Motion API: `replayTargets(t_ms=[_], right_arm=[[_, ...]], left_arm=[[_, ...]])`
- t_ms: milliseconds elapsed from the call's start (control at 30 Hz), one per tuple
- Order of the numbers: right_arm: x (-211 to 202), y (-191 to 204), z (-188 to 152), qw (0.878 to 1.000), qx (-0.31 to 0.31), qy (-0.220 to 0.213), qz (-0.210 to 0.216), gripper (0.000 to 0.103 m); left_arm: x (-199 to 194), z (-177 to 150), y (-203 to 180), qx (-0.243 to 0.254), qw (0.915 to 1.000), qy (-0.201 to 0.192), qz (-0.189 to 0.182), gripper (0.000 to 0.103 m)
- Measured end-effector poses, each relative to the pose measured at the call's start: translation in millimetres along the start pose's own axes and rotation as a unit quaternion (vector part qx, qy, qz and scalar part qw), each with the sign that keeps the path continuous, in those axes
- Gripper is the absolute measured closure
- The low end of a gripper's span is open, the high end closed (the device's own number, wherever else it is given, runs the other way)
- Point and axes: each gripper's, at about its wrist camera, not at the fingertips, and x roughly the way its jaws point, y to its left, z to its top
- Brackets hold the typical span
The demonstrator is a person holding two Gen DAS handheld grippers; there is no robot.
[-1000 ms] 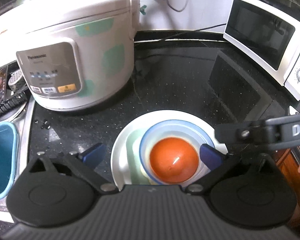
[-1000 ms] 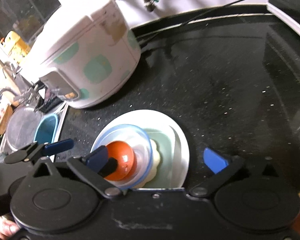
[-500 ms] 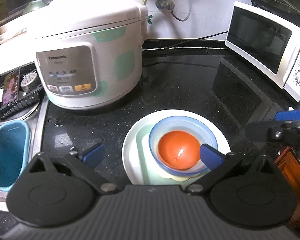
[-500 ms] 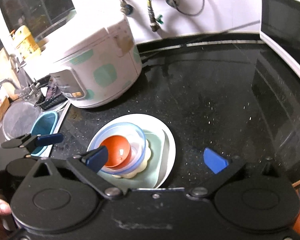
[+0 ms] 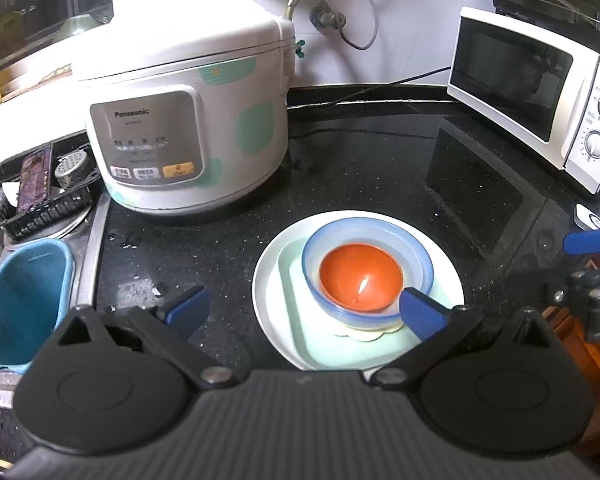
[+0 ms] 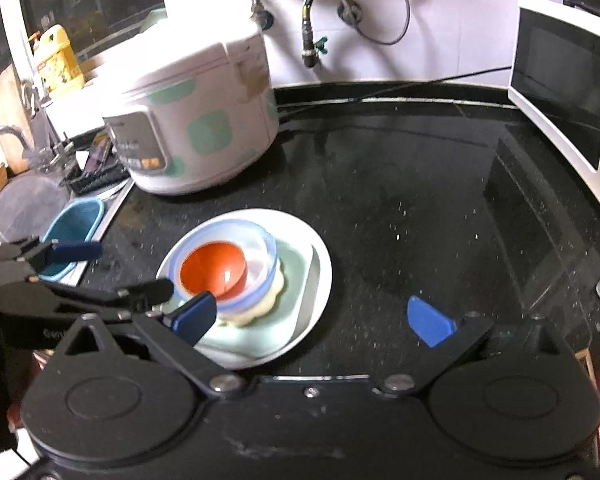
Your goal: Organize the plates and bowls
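A stack stands on the black counter: an orange bowl (image 5: 360, 280) (image 6: 213, 269) nested in a pale blue bowl (image 5: 416, 256) (image 6: 260, 252), on a cream scalloped dish (image 6: 272, 296), a mint square plate (image 5: 328, 344) (image 6: 296, 276) and a round white plate (image 5: 268, 292) (image 6: 320, 276). My left gripper (image 5: 304, 310) hovers open above and in front of the stack, holding nothing. My right gripper (image 6: 312, 320) is open too, above the stack's right side. Each gripper shows at the edge of the other's view.
A white rice cooker (image 5: 188, 128) (image 6: 196, 120) stands behind the stack at left. A microwave (image 5: 540, 92) (image 6: 568, 92) sits at right. A teal tub (image 5: 24, 300) (image 6: 74, 228) and the sink area lie at far left. A hand shows at the right wrist view's left edge.
Both grippers have risen and pulled back from the stack, so it looks smaller. The right gripper's finger has left the orange bowl. The stack has not moved.
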Motion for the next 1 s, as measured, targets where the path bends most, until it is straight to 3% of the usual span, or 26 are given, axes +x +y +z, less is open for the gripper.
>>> replayTargets(t_ms=[200, 600, 1000], right_arm=[[3, -7, -18, 0.999, 0.019, 0.022, -0.017, 0.000], [-14, 10, -34, 0.999, -0.023, 0.020, -0.021, 0.000], [-17, 15, -31, 0.999, -0.047, 0.017, -0.017, 0.000]], left_arm=[[-11, -9, 1, 0.011, 0.9998, -0.015, -0.008, 0.000], [-26, -12, 3, 0.004, 0.9991, -0.031, -0.027, 0.000], [-24, -10, 5, 0.003, 0.9997, -0.023, -0.004, 0.000]])
